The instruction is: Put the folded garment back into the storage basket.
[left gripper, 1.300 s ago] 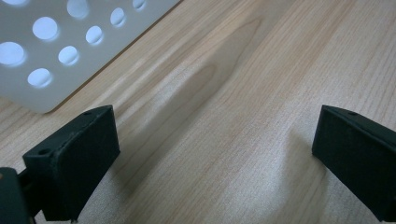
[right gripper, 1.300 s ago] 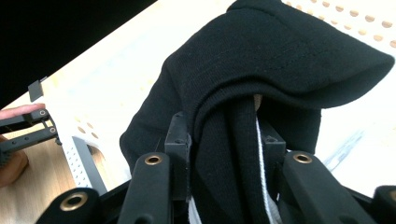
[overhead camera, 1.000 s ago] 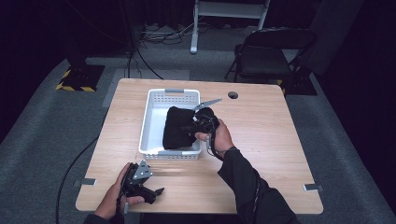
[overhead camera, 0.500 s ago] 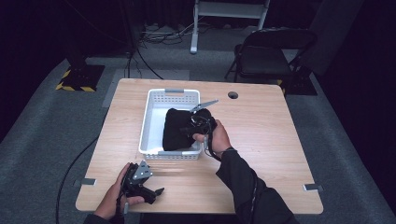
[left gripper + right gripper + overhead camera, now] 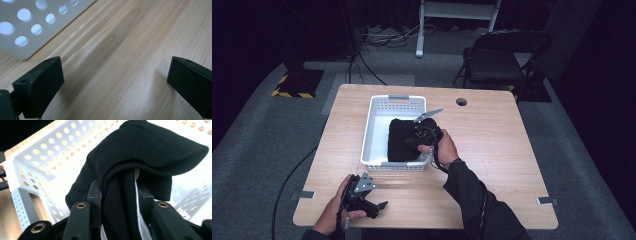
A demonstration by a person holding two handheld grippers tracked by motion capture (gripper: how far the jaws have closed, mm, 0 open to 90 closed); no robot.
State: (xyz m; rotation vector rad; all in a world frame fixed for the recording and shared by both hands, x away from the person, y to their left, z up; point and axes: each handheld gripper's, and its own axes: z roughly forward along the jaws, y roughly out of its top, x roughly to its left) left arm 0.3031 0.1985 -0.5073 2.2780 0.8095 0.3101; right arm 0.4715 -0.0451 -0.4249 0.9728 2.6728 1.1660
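A black folded garment [image 5: 401, 140] lies in the white perforated basket [image 5: 382, 105] at the table's middle. My right gripper [image 5: 424, 134] reaches over the basket's right wall and is shut on the garment's edge; in the right gripper view the black cloth [image 5: 140, 157] with a white strip [image 5: 140, 215] inside is pinched between the jaws. My left gripper [image 5: 379, 206] rests low near the table's front left edge, jaws wide apart over bare wood [image 5: 117, 70], holding nothing. The basket's corner [image 5: 22, 27] shows at upper left of the left gripper view.
A round cable hole [image 5: 461, 102] sits in the table's far side, right of the basket. A dark folding chair [image 5: 502, 60] stands beyond the table. Metal brackets [image 5: 546, 201] mark the table's front corners. Bare wood lies to the right of the basket.
The right hand has shifted slightly at the basket with the garment still gripped. The left hand and gripper have stayed put.
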